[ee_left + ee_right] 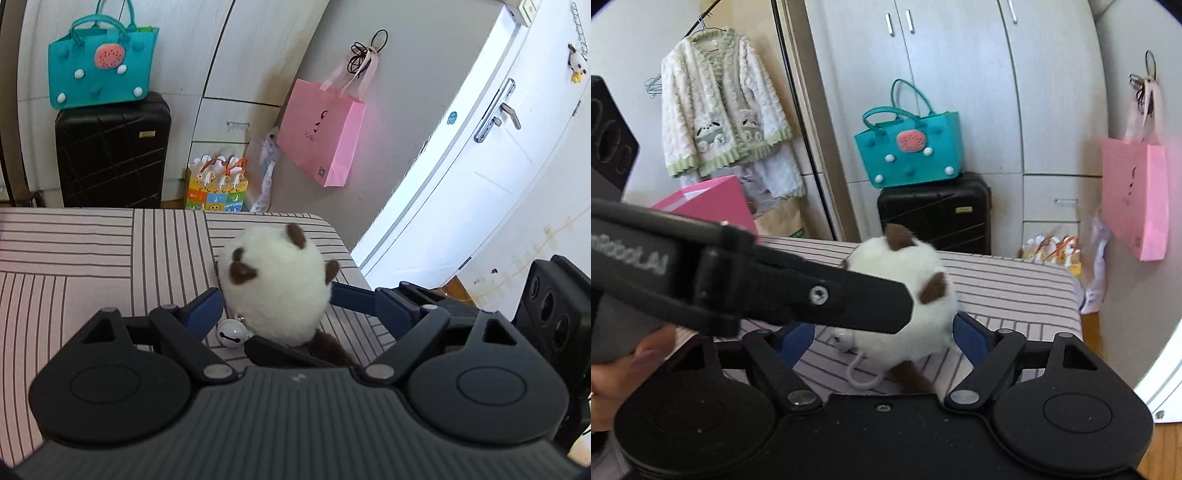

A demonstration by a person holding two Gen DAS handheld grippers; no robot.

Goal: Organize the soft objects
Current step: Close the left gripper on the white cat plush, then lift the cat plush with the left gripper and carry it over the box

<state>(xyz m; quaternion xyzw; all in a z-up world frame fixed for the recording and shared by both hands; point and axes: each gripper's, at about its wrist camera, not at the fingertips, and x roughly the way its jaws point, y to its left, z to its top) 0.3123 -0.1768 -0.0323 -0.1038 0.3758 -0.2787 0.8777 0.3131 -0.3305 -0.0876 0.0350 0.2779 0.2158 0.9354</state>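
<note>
A white plush cat (275,284) with brown ears and tail sits on the striped bed (74,258), a small white bell (231,332) at its neck. My left gripper (277,299) is open, its blue fingers on either side of the plush, the left finger close to or touching it. In the right wrist view the plush (905,295) sits between the open blue fingers of my right gripper (882,336). The left gripper's black body (775,284) crosses in front and hides part of the plush.
A black suitcase (110,155) with a teal bag (99,66) on top stands beyond the bed. A pink paper bag (321,136) hangs on the wall by a white door (498,147). A colourful gift bag (216,188) sits on the floor. A cardigan (720,103) hangs at left.
</note>
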